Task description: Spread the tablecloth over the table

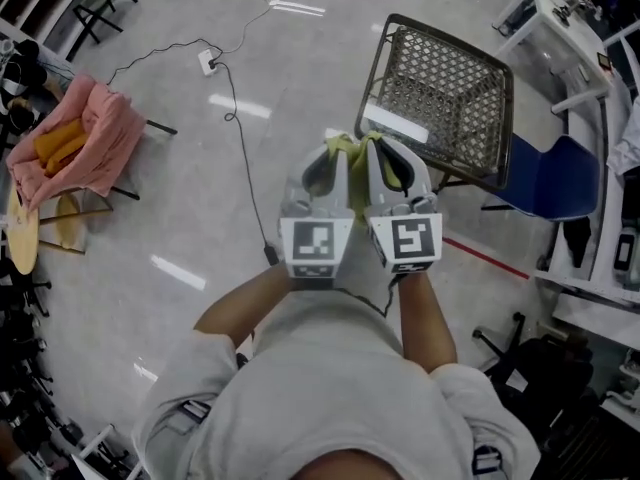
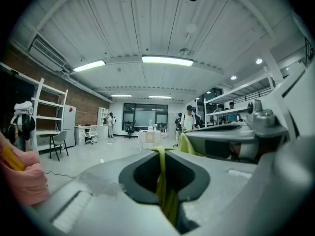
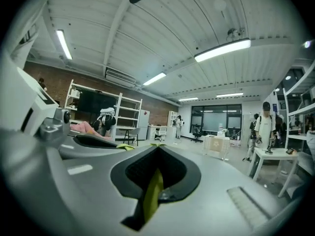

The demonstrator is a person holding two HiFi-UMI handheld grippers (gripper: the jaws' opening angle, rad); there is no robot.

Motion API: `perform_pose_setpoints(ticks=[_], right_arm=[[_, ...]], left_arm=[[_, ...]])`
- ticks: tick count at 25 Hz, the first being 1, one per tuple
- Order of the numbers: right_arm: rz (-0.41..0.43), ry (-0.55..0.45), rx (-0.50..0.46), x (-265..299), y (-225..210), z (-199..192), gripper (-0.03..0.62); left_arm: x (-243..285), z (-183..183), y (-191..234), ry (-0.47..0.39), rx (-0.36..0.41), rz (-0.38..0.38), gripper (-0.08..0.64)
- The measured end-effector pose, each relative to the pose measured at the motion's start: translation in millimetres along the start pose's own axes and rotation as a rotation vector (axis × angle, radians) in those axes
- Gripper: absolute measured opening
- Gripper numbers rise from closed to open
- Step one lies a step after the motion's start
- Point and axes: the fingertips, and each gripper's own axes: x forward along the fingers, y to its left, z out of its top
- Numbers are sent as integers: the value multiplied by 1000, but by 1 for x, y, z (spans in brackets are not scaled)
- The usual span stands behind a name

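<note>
The left gripper's (image 2: 161,150) fingers (image 2: 108,178) were closed almost together on a thin fold of the yellow-green tablecloth (image 2: 162,181), which ran as a narrow strip down the slot between them. The right gripper's (image 3: 157,146) fingers (image 3: 211,200) were likewise pressed shut on another fold of the same cloth (image 3: 153,195), with a sliver of it showing in the gap.

From the head view, the left gripper (image 1: 332,151) and the right gripper (image 1: 386,146) were held side by side, nearly touching, both pointing away from the person and roughly level. The tablecloth (image 1: 358,168) was bunched between and just ahead of their tips, held in the air above the floor and not lying on any surface. The marker cubes faced up toward the camera, and a bare forearm ran back from each gripper to the person's light sleeves.

Just beyond the tips, up and to the right, stood a wire-mesh worktop (image 1: 440,98) with a dark metal frame and nothing on it. A blue chair (image 1: 555,178) stood just beside its right side. Well apart to the left, a pink cloth (image 1: 95,138) was draped over a seat, and a cable (image 1: 232,108) trailed across the grey floor (image 1: 180,228).
</note>
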Motion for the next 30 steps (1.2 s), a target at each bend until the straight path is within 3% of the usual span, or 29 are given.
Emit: perform_pose_setpoints(ticks=[9, 19, 30], right_arm=[[169, 19, -29, 99, 19, 17, 9], [247, 9, -26, 182, -11, 12, 9], [370, 19, 39, 284, -128, -7, 9]], left_arm=[[25, 10, 76, -13, -58, 127, 28], [77, 4, 124, 2, -71, 256, 28], [221, 14, 125, 65, -63, 390, 28]])
